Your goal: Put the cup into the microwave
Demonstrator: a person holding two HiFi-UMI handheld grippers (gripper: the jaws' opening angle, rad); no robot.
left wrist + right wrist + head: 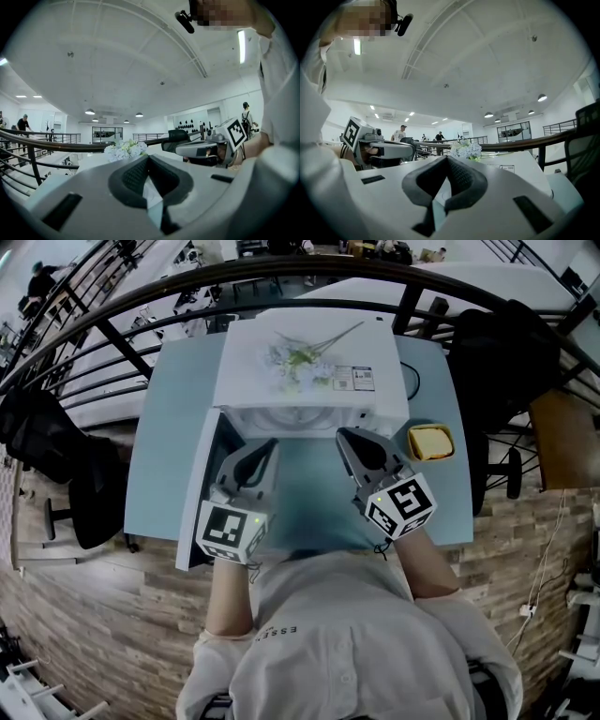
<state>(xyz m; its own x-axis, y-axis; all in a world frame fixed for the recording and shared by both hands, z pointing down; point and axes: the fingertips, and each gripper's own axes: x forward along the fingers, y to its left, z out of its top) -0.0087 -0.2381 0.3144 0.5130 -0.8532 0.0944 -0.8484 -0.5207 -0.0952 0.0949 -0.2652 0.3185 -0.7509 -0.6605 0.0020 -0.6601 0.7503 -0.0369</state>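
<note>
A white microwave (309, 371) stands at the far side of the light blue table (173, 427), its door (201, 491) swung open to the left. The yellow cup (430, 442) sits on the table just right of the microwave. My left gripper (267, 446) and right gripper (347, 437) hover side by side in front of the oven's open cavity, both shut and holding nothing. Both gripper views point upward, so the left gripper (147, 157) and right gripper (447, 158) show closed tips against the ceiling. The cup is hidden in both of them.
A spray of white flowers (298, 362) lies on top of the microwave. A black railing (112, 310) curves behind the table. A black office chair (56, 451) stands to the left. A dark chair (497, 357) and a cable are to the right.
</note>
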